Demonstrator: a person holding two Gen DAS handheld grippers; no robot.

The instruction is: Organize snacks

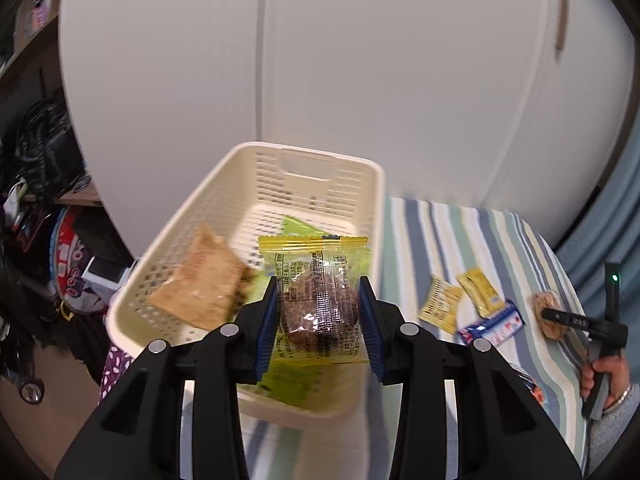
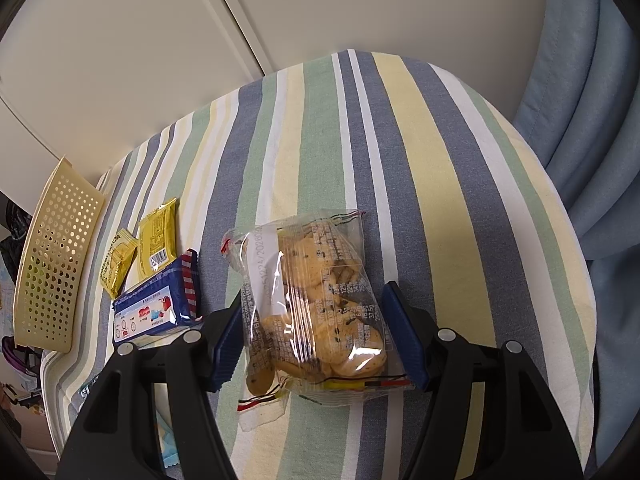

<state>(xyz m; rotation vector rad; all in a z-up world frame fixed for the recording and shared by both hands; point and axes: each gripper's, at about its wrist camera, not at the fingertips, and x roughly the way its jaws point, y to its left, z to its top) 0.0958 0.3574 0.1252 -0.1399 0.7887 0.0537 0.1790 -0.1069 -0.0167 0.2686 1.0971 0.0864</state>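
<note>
Left wrist view first: my left claw (image 1: 319,322) is gripping a yellow-edged clear packet with a brown cake (image 1: 316,304) inside, its blue pads (image 1: 267,330) pressing both sides of the wrapper. I am holding it over the near end of the cream basket (image 1: 362,184), above the rim. Inside the basket a tan cracker pack (image 1: 198,280) is leaning against the left wall and green wrappers (image 1: 298,226) are lying on the floor. The basket is sitting at the left edge of the striped counter (image 1: 472,240), with white cupboard doors (image 1: 360,60) close behind it. To the right, two small yellow packets (image 1: 440,300) and a blue box (image 1: 494,324) are lying on the cloth, and only this view is showing my right claw (image 1: 560,316) from the side at the cookie bag (image 1: 550,314), with the person's hand (image 1: 604,376) gripping its handle.

Right wrist view: my right claw (image 2: 316,338) is standing open, its jaws straddling a clear bag of cookies (image 2: 320,308) lying flat on the counter; whether the pads are touching the wrapper I cannot tell. This view alone is showing wide bare cloth ahead and to the right, running to the rounded counter edge by a blue curtain (image 2: 592,120). Just left of the bag the blue box and yellow packets are crowding in, and the basket is sitting at the far-left edge.
</note>
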